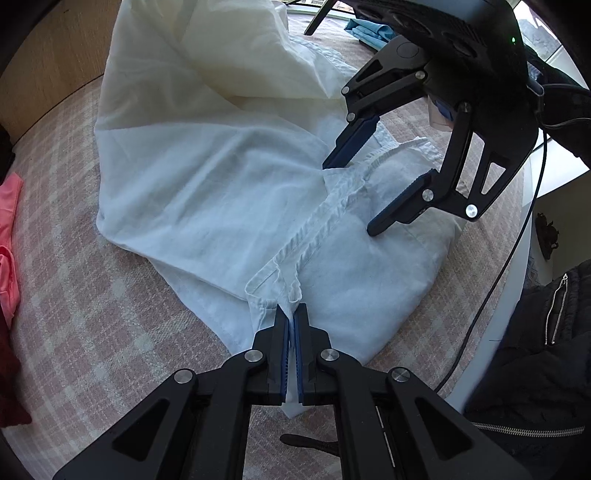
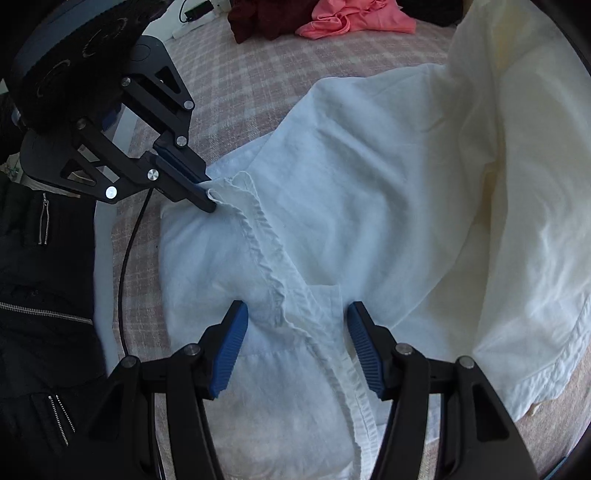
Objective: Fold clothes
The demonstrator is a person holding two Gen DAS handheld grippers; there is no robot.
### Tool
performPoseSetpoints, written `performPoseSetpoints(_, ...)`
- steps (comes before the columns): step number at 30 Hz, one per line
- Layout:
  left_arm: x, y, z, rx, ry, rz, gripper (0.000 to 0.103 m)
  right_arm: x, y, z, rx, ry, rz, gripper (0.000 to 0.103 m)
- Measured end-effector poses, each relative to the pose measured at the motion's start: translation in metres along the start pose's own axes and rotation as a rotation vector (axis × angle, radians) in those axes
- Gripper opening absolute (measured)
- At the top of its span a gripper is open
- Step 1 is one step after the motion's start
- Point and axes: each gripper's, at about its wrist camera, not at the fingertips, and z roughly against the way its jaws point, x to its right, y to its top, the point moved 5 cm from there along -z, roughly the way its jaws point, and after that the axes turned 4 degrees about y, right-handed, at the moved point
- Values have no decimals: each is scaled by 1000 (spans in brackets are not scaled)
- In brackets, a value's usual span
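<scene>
Soft daylight, probably from a window at the far edge. White garment [image 1: 207, 177] bluish in shade, cream where lit. Strong fisheye bending, dark vignetted corners. Focus mostly sharp.

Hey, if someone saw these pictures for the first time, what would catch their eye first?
A large rumpled white garment spreads across the middle of a pink checked cover. The left tool is shut on its puckered hem near the edge, while the right tool stands open astride that same hem. A bright pink garment lies at the far side.
</scene>
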Motion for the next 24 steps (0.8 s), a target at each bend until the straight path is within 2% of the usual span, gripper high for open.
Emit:
performPoseSetpoints(1, 0, 0, 0, 2, 1, -1, 3, 0, -1, 1, -2, 1, -2, 48)
performPoseSetpoints(2, 0, 0, 1, 4, 1, -2, 3, 1, -2, 3, -4, 3, -11, 34)
performPoseSetpoints(3, 1, 0, 1, 5, 2, -4, 3, 2, -3, 5, -5, 5, -20, 25)
performPoseSetpoints(5, 1, -1, 2, 7, 4, -6, 3, 3, -6, 8, -8, 16, -37, 17)
performPoseSetpoints(8, 1, -1, 1, 6, 1, -9, 3, -2, -8, 8, -13, 8, -29, 16)
performPoseSetpoints(10, 0, -1, 0, 2, 2, -13, 3, -3, -8, 2, -17, -27, -17, 16)
performPoseSetpoints(11, 0, -1, -1, -1, 2, -16, 3, -2, -8, 0, -11, -21, -30, 20)
performPoseSetpoints(12, 0, 0, -1, -1, 1, -16, 3, -4, -7, 0, -16, 4, -38, 30)
performPoseSetpoints(13, -1, 0, -1, -2, 2, -18, 3, -5, -7, 0, -23, 29, -45, 32)
performPoseSetpoints(14, -1, 0, -1, -3, 3, -21, 3, -7, -7, -1, -27, 19, -39, 33)
performPoseSetpoints(16, -1, 0, -1, -3, 4, -21, 3, -11, -7, -2, -36, -2, -25, 29)
performPoseSetpoints(17, -1, 0, 0, 0, 4, -21, 3, -12, -7, -2, -45, -24, -22, 13)
performPoseSetpoints(19, -1, -1, 3, 7, 6, -21, 3, -16, -7, 1, -45, -18, -42, 9)
performPoseSetpoints(24, -2, 4, 25, 52, 20, -16, 3, -44, -9, 24, -27, -54, 8, 7)
